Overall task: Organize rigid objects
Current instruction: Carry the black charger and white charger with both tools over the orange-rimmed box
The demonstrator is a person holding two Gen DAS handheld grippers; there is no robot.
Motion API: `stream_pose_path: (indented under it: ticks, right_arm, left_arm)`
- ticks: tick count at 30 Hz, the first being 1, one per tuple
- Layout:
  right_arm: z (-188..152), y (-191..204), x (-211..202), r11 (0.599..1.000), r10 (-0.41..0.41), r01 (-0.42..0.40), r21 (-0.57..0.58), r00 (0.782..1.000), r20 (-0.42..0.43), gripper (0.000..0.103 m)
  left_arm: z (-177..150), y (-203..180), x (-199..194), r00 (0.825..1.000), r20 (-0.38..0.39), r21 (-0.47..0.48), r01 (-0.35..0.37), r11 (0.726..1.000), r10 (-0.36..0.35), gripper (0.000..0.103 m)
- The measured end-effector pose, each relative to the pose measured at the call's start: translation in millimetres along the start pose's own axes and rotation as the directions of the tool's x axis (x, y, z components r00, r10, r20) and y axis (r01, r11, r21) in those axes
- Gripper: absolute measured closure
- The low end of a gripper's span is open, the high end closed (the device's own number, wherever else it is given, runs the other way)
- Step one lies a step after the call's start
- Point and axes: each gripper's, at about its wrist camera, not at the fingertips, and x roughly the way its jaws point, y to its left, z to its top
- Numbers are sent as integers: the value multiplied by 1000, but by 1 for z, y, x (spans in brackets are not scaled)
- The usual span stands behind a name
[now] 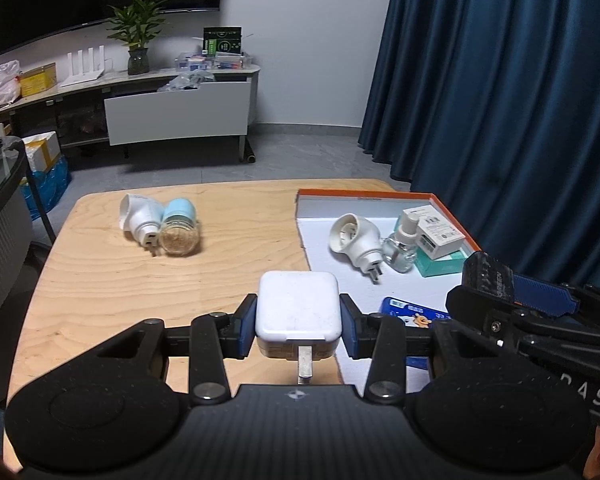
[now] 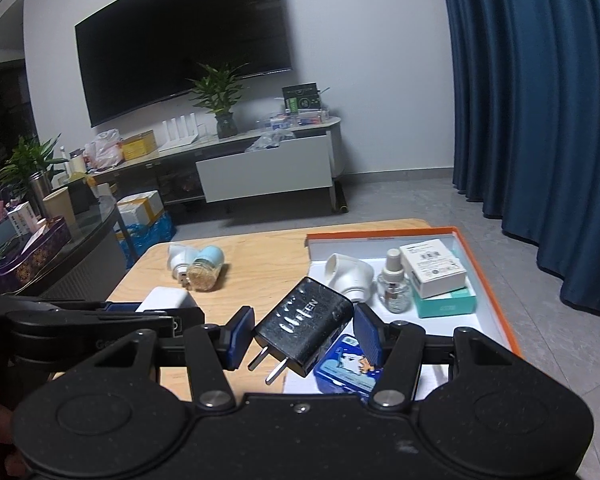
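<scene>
Two chargers are in our grip. L gripper (image 1: 299, 330) clamps the white charger (image 1: 298, 306) by its sides, flat face up, prong pointing back toward the camera, above the table's near edge beside the tray. R gripper (image 2: 304, 334) pinches the black charger (image 2: 303, 323) w/ jaws narrowed on it; it sits tilted, long axis running from far right to near left, 2 prongs aimed down-left toward the camera, above the tray's near-left corner.

Light wood table (image 1: 112, 276), grey floor, blue curtain (image 1: 500, 80) at right, TV (image 2: 180, 44) on the wall over a low cabinet w/ a potted plant (image 2: 220, 96).

Orange-rimmed tray (image 1: 364, 193), white inside, holds a white plug-in heater (image 1: 354, 242), clear refill bottle (image 1: 402, 248), white box (image 1: 434, 230) atop a teal box (image 1: 440, 266), plus a blue tin (image 2: 348, 368) nearest us. On bare wood at far left: another white plug-in (image 1: 140, 216) touching a blue-capped jar (image 1: 179, 228) lying on its side.
</scene>
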Motion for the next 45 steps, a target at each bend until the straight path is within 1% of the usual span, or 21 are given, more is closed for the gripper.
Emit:
stream_pose_path:
  ticks: [16,28,45]
  right_arm:
    - [7,-41,-7,994,-93,91,62,995,30,37]
    - [12,-57,-2,990,-119,116,77,992,32,37]
    - [18,-70,18,987,-133,131,87,991,10,36]
  left_arm:
    - [6,-32,15,998,-3,43,69,997,-69,61]
    - [13,-51,26,995,-7,70,100,993,-100,61]
    - [18,-63,44,993,-25,86,115,990,-113,61]
